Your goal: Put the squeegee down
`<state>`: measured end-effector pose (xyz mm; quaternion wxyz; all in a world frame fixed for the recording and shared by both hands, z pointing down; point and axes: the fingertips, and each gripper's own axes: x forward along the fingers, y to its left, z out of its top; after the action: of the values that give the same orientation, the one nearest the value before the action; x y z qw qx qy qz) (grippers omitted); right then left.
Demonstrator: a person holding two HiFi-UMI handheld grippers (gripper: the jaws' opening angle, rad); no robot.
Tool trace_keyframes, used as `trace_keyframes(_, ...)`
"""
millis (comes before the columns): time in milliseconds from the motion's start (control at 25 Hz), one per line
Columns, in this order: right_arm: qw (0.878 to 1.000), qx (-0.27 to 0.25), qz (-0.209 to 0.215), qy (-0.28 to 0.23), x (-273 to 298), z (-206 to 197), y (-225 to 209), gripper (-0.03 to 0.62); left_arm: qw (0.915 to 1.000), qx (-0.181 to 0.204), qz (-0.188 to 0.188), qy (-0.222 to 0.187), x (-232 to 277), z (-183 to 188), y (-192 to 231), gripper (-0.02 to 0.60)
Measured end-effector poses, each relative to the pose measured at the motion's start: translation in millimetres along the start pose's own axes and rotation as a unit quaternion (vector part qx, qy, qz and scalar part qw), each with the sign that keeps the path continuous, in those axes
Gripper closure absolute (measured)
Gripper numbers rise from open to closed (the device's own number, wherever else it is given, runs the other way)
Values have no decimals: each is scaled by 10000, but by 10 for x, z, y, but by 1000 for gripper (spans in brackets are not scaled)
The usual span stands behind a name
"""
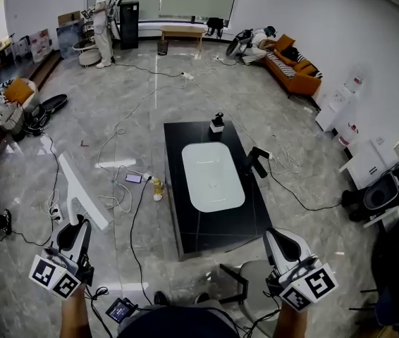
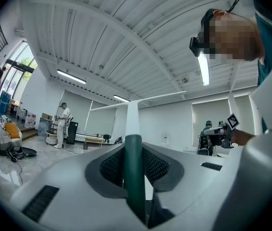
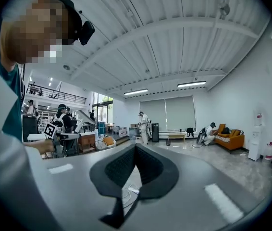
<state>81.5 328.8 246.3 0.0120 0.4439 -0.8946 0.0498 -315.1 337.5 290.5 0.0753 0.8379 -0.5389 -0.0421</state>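
While the squeegee is hanging over the floor at the near left, the left tongs are holding it, so it is not put down yet. The black tabletop is lying to the right, with a white tray filling its middle and cables trailing between.

In the left gripper view, the tongs are squeezing the green handle.

In the right gripper view, the right tongs are pressing together on nothing.

Next, I think, the squeegee is needing a bare spot, then a gentle letting go.

A white tray lies on a black table; an orange sofa stands far behind.
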Motion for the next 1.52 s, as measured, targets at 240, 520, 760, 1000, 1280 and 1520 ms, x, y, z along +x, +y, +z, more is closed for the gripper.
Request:
trace_keyframes(240,9990,268,79,-350,30,80,131,585,9999,7,-159,-4,53,4,110,508)
trace_keyframes(520,9987,288,193,-365,293,46,-322,585,9999,-12,111,-44,298,-3,117,508)
trace_keyframes(760,9963,420,618,-432,645,64,-875,585,9988,13,495,-32,605,-35,-85,508)
trace_keyframes(1000,9919,482,1114,-368,956,28,-1268,585,9968,39,794,-70,941,-76,-297,508)
trace_keyframes(1280,9869,555,1448,-452,1051,49,-1712,585,9939,109,1095,7,1229,-142,-517,508)
trace_keyframes(1520,9853,649,1493,-526,1019,21,-2123,583,9942,133,1064,91,1684,-186,-701,508)
